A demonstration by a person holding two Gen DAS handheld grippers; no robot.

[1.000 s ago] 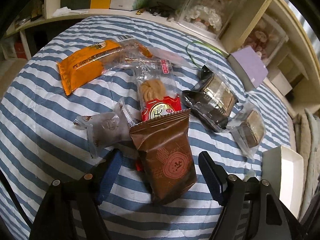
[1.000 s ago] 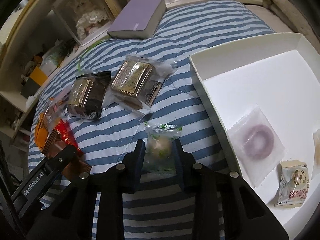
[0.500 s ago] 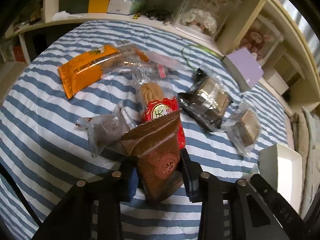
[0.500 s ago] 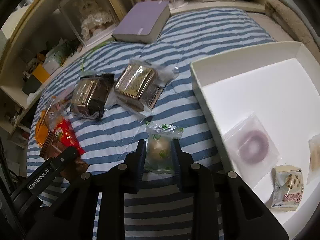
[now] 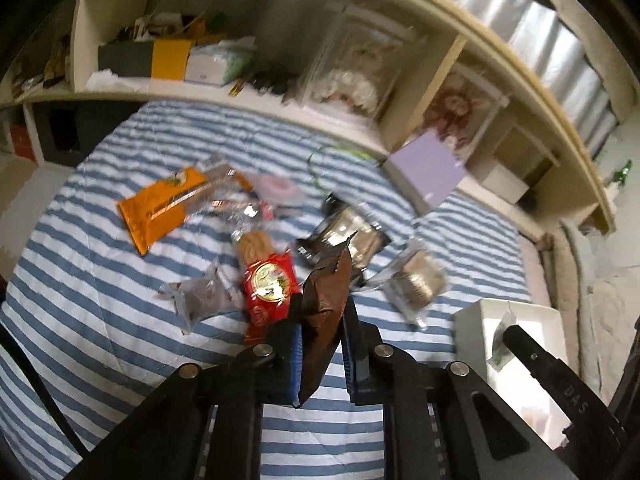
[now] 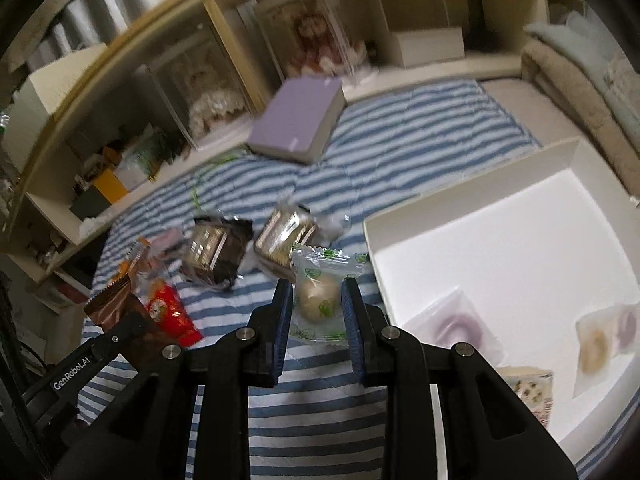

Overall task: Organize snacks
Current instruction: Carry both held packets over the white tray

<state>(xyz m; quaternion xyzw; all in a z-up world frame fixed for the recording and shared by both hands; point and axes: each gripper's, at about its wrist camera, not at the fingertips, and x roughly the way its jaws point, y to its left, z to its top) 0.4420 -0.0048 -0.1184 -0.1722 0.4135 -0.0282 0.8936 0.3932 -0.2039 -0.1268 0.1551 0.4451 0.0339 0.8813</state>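
My left gripper (image 5: pixel 322 312) is shut on a brown snack packet (image 5: pixel 325 312) and holds it lifted above the striped bed cover. My right gripper (image 6: pixel 316 296) is shut on a clear green-printed packet with a round pastry (image 6: pixel 320 298), raised just left of the white box (image 6: pixel 520 240). The box holds a purple ring snack (image 6: pixel 456 326), a pale round snack (image 6: pixel 600 350) and a small printed packet (image 6: pixel 528 390). A red packet (image 5: pixel 270 284), an orange packet (image 5: pixel 160 208) and two dark tray cakes (image 5: pixel 344 236) lie on the cover.
A purple book (image 6: pixel 298 120) lies at the far edge of the bed. Shelves with display cases (image 5: pixel 352 76) run behind it. The white box also shows at the right in the left wrist view (image 5: pixel 476 320). A folded blanket (image 6: pixel 580 80) lies far right.
My left gripper shut on the brown packet and lifted it off the cover. My right gripper lifted the pastry packet higher; both views tilted up toward the shelves.
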